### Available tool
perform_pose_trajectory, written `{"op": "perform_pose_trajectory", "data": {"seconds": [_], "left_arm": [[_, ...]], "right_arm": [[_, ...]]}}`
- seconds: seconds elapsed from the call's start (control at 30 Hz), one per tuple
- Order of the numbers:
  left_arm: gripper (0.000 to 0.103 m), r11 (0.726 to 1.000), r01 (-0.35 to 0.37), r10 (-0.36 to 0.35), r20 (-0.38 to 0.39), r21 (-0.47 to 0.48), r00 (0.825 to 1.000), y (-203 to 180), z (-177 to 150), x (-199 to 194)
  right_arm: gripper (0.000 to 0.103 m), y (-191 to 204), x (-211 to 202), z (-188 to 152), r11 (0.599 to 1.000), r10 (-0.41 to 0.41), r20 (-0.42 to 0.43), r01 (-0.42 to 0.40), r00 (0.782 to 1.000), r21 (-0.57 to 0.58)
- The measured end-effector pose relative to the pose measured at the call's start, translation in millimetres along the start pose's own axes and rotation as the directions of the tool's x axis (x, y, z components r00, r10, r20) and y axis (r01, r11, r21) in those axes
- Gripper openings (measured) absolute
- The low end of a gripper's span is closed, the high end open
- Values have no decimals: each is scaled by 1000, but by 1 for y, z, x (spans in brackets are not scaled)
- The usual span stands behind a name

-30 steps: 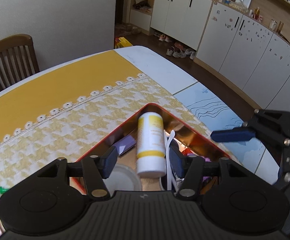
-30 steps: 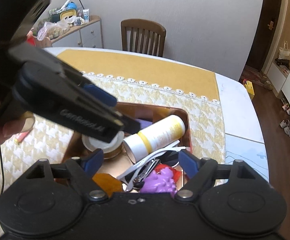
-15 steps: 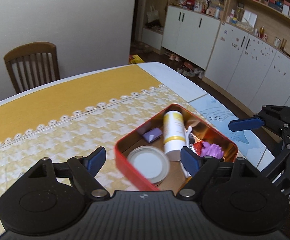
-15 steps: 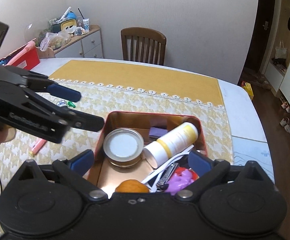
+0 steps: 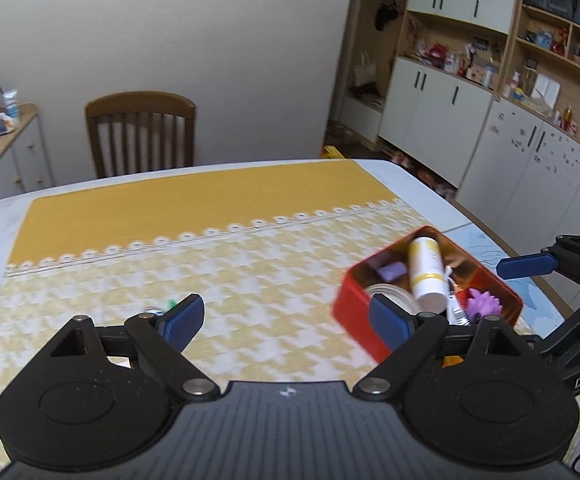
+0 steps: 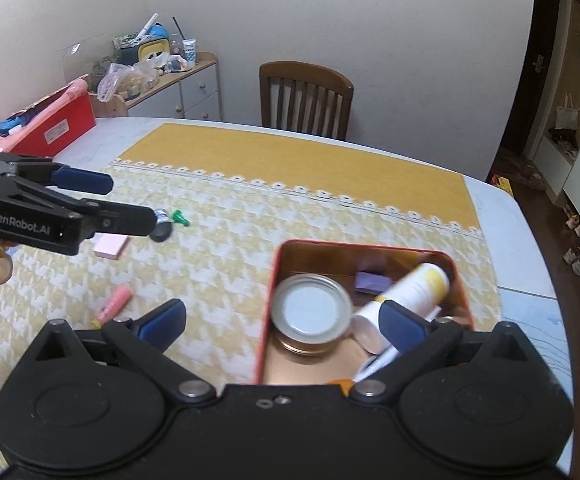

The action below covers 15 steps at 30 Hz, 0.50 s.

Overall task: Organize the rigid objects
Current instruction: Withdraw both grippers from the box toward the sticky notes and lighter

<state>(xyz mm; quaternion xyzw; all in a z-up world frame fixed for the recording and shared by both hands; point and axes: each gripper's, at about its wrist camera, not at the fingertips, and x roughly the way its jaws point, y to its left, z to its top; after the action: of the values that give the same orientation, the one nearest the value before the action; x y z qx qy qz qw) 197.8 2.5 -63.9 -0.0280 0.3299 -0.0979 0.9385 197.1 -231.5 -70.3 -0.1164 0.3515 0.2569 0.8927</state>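
A red tin (image 5: 354, 312) stands on the yellow tablecloth at the right of the left wrist view. In it lie a white and yellow bottle (image 5: 426, 268), a jar with a white lid (image 6: 310, 312), a purple block (image 6: 370, 282) and a purple spiky toy (image 5: 484, 304). My left gripper (image 5: 285, 318) hangs over bare cloth left of the tin, jaws opening with nothing between them. My right gripper (image 6: 281, 320) hovers open at the tin's near edge (image 6: 269, 280), holding nothing. A pink marker (image 6: 113, 306), a pink pad (image 6: 109, 246), a green piece (image 6: 180, 218) and a dark round item (image 6: 161, 232) lie loose on the cloth.
A wooden chair (image 5: 141, 132) stands at the table's far side. On the table's far left corner sits a red box (image 6: 57, 128). White cabinets (image 5: 530, 168) line the wall to the right, beyond the table's rounded edge.
My left gripper drew back and swung left from over the bottle in the tin, its jaws widening. My right gripper pulled back from the tin and opened wider.
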Motion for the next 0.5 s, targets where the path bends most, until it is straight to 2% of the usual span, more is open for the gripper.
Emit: {"op": "perform_pose_trajectory", "data": {"seconds": [0.23,0.5], "left_arm": [[91,998,-23,23,-4,-55,1000,35,-16,-15],[94,993,-95,93,-27,-64,995,67,-40,-20]], "right_arm": [[103,29,12,7,999,32,-6,-32,999,9],[103,60,30,10,998,65,-26,-65,998,5]]}}
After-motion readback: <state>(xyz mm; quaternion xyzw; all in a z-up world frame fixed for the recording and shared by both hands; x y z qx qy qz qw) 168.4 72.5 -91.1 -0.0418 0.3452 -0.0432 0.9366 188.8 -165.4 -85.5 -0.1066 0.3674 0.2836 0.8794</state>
